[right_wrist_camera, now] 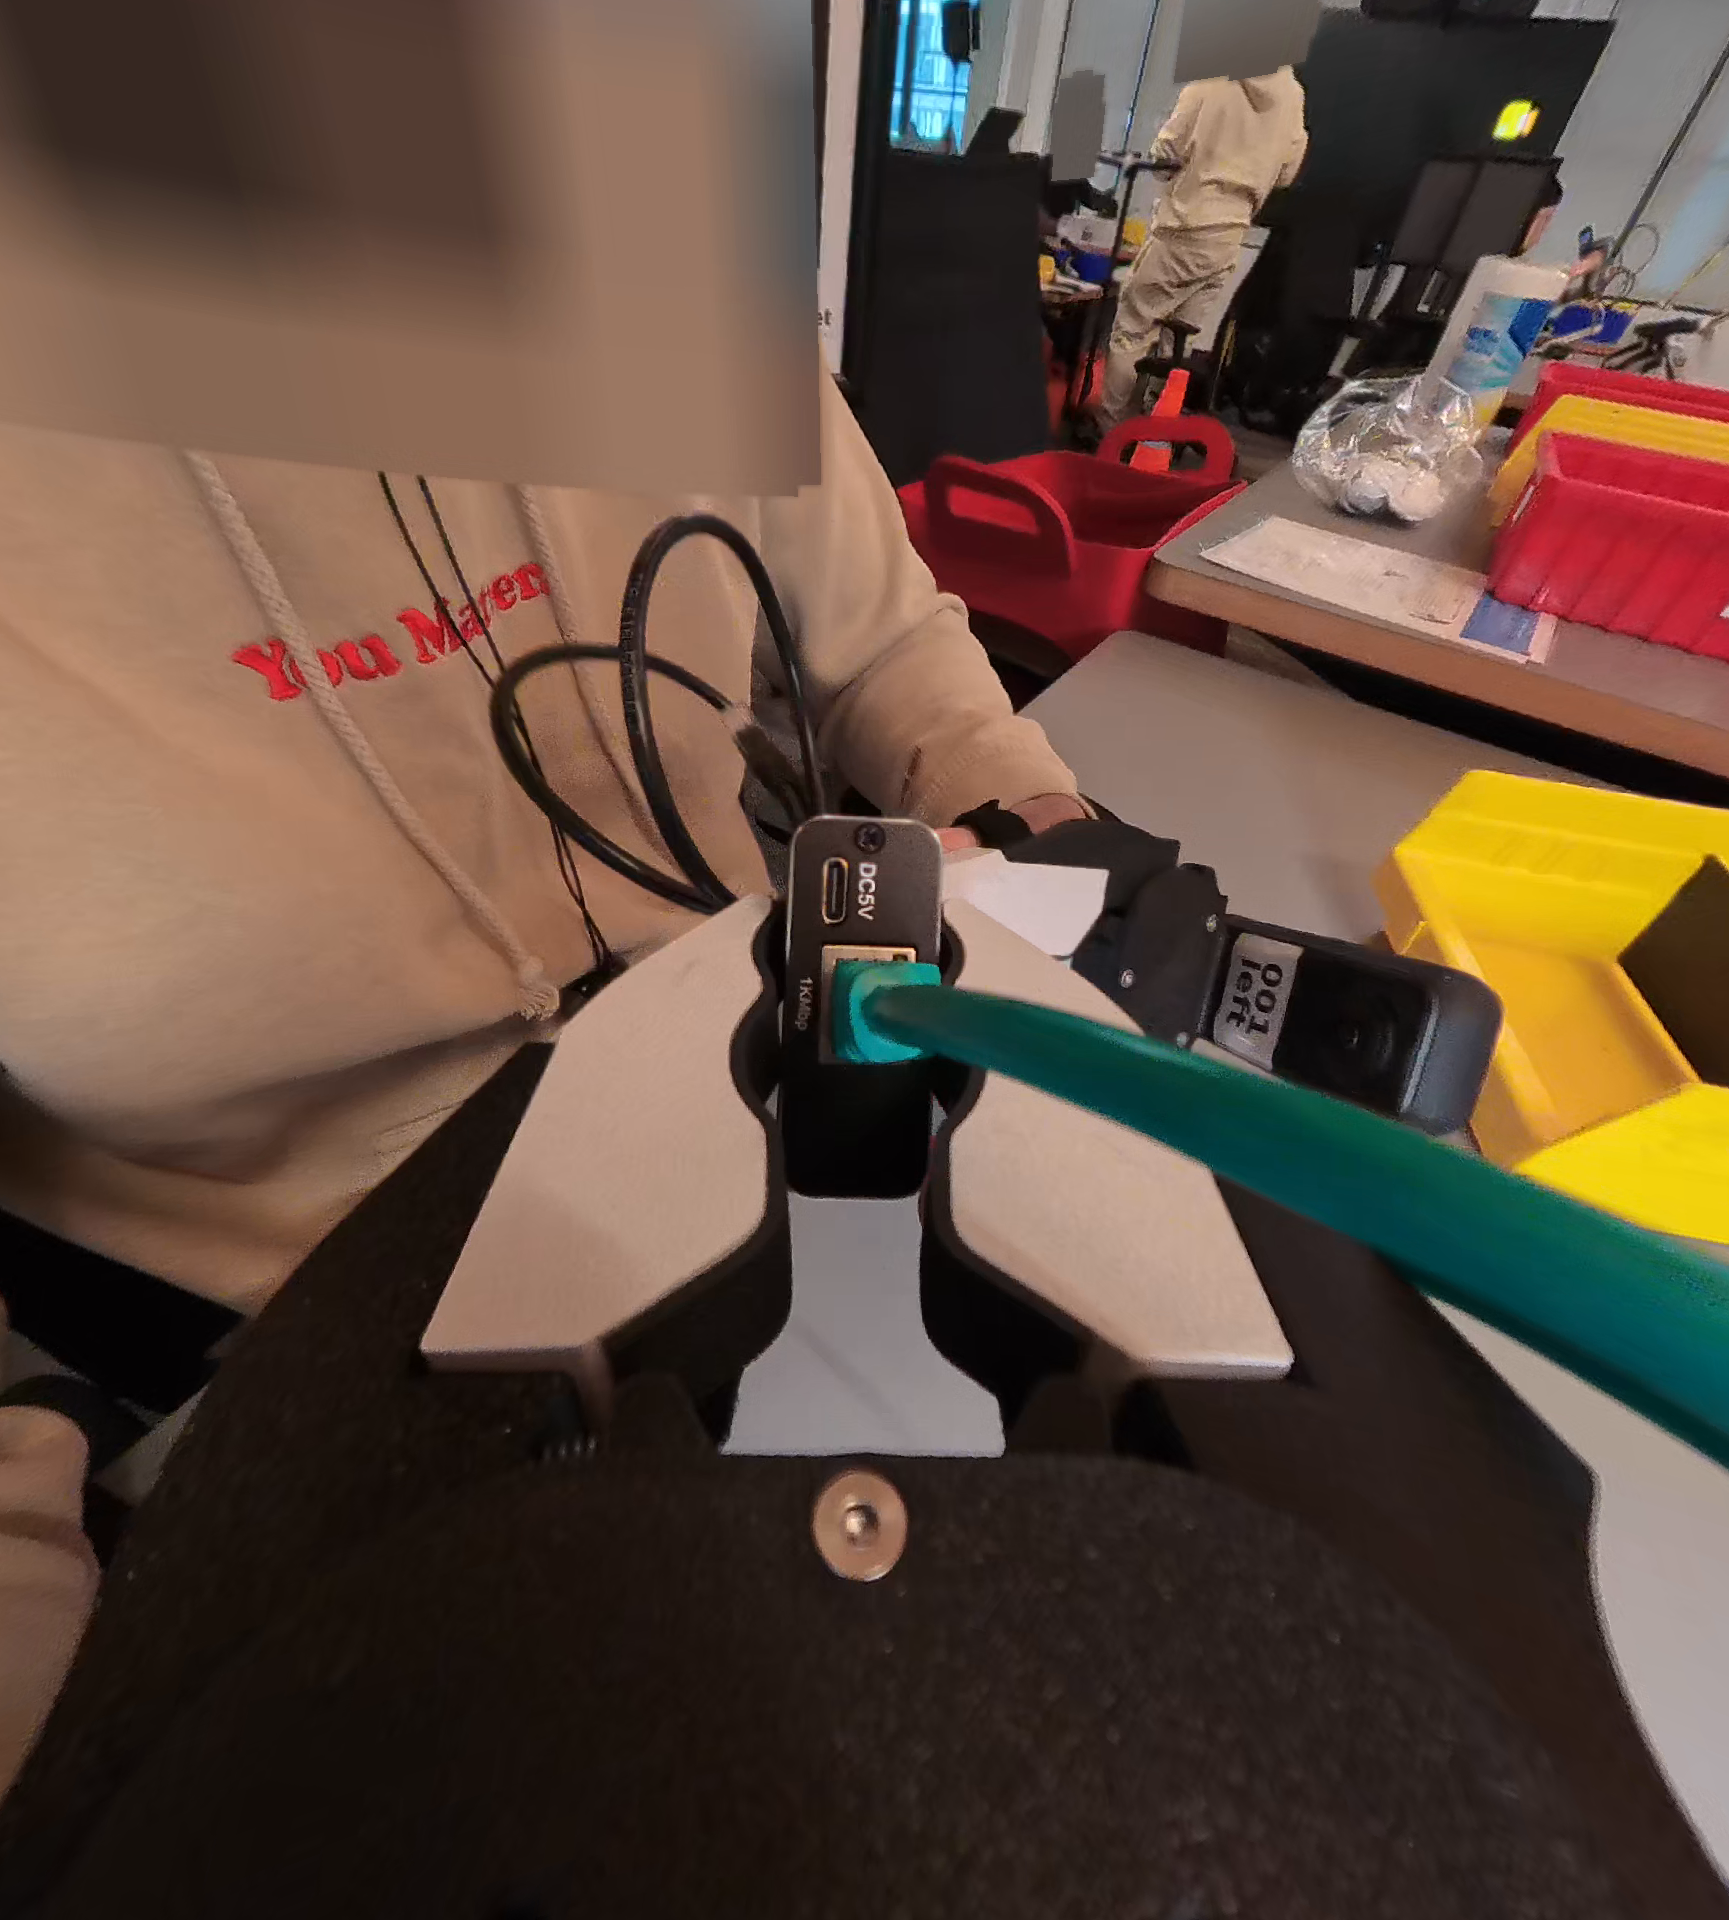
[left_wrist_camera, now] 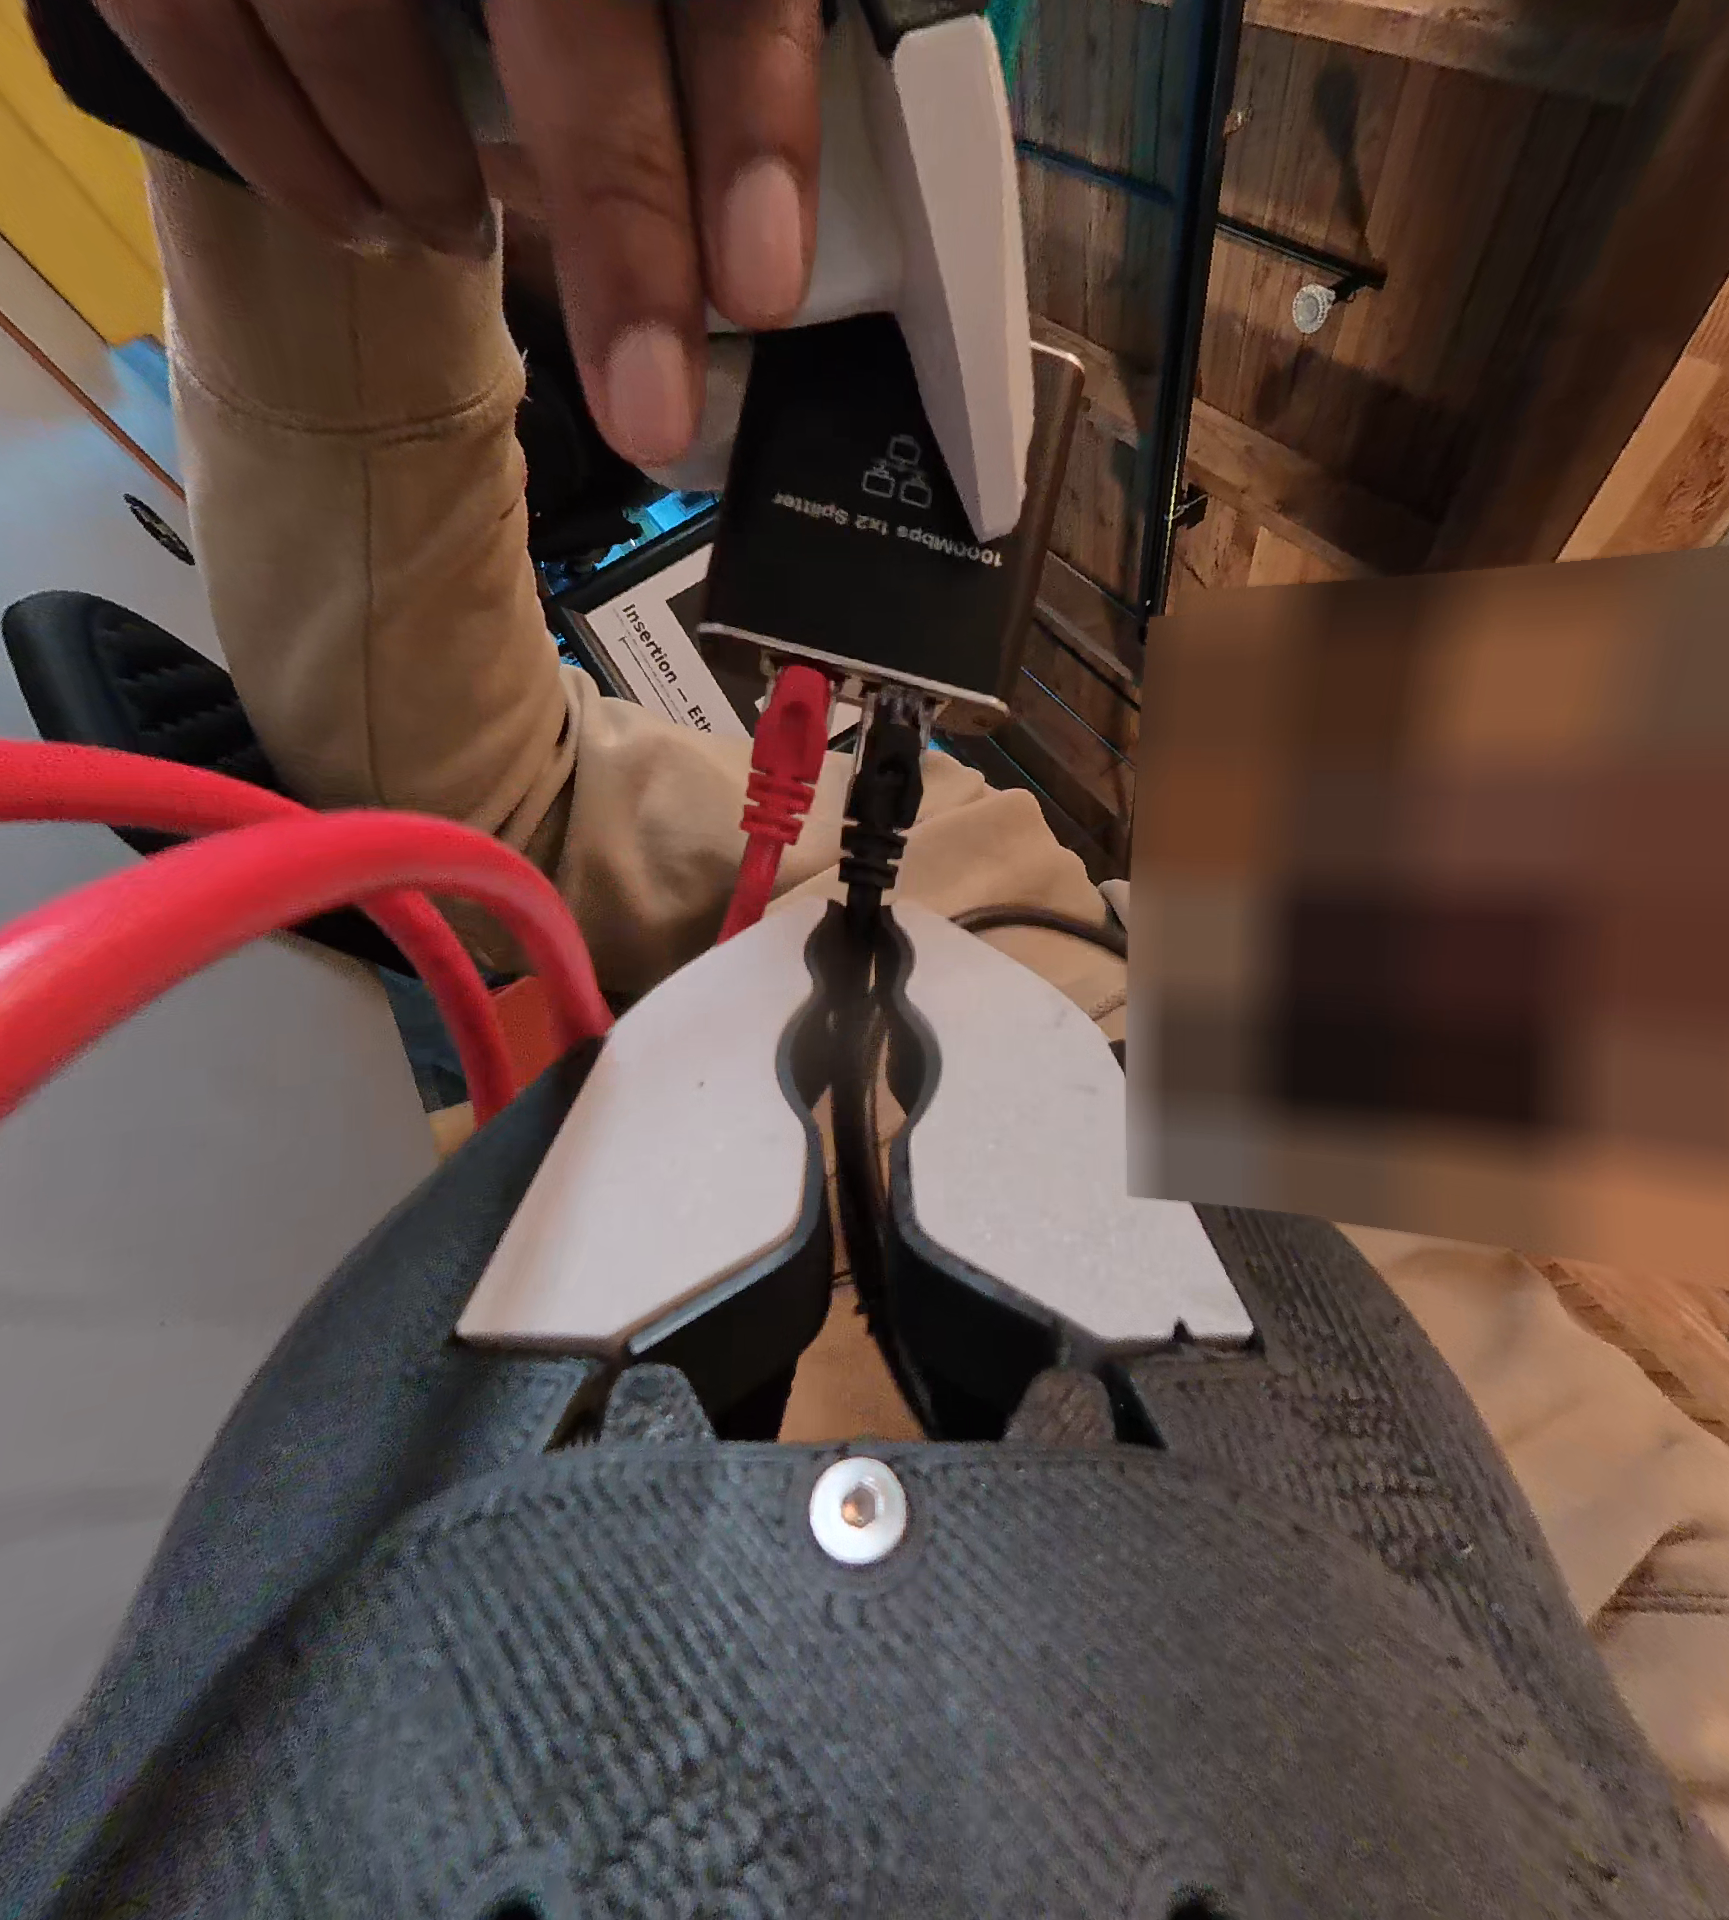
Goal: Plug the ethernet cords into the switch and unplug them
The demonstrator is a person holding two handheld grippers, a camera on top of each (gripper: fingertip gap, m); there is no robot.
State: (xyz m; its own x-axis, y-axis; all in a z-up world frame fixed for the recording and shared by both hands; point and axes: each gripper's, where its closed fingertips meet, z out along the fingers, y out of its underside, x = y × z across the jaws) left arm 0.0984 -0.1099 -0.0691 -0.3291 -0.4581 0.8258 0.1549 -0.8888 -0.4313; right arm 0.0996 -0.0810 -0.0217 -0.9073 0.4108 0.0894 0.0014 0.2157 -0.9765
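Left wrist view: the left gripper (left_wrist_camera: 855, 935) has its jaws closed on the black cord (left_wrist_camera: 865, 1174), whose plug (left_wrist_camera: 884, 790) sits at the switch (left_wrist_camera: 881, 520) port straight ahead, upper centre, beside the seated red plug (left_wrist_camera: 787, 769). Cord and port share one long axis. Right wrist view: the right gripper (right_wrist_camera: 855, 997) clamps the switch at centre, a green cord (right_wrist_camera: 1359, 1174) plugged into its near end.

Red cord (left_wrist_camera: 164, 904) running off the left edge, green cord (right_wrist_camera: 1359, 1174) leaving lower right, black cord (left_wrist_camera: 865, 1143) disappearing between closed fingers.
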